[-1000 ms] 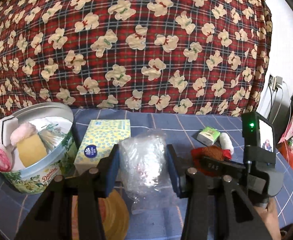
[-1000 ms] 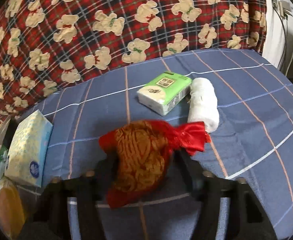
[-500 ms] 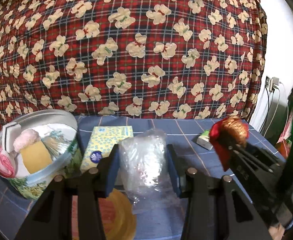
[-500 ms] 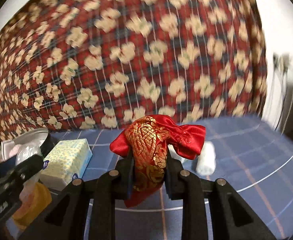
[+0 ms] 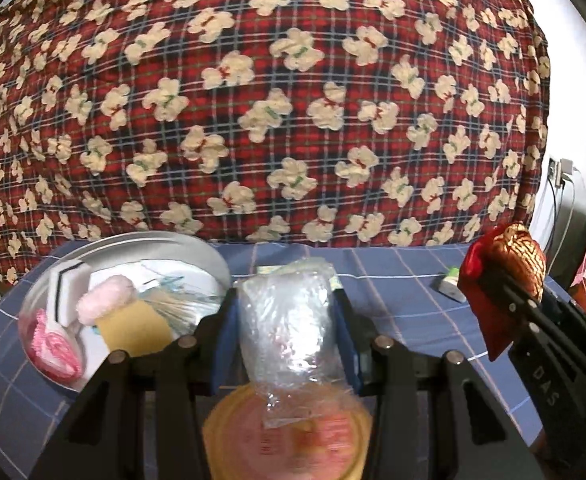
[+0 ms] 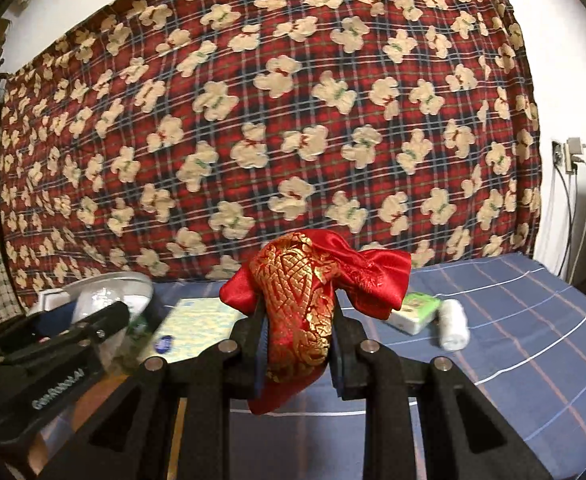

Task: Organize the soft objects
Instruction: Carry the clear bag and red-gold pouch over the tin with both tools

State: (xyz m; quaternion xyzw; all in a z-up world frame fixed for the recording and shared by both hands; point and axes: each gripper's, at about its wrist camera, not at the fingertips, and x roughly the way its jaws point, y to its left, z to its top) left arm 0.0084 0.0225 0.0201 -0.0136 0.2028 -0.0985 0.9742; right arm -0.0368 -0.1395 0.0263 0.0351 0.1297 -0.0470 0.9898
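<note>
L view: tin (image 5: 221, 264) contents | R view: white roll (image 6: 453, 324)

Blue checked tablecloth (image 6: 533, 320): tin (image 5: 213, 256), tissues (image 6: 415, 312).

A red plaid blanket (image 6: 273, 120) is patterned with cream bears. The pouch (image 6: 301, 308) is red satin with gold brocade. At four o'clock a white roll (image 6: 453, 324) and a possibly green-and-white packet (image 6: 415, 312) are seen on blue checked cloth (image 6: 533, 340).

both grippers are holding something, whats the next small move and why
Probably carry the left gripper, shut on the crumpled clear plastic bag, a little leftward over the open round metal tin and release. The tin already holds soft items and sits just beside that gripper. The right gripper clamps the red-and-gold brocade pouch in the air, farther from the tin, so it can follow.
</note>
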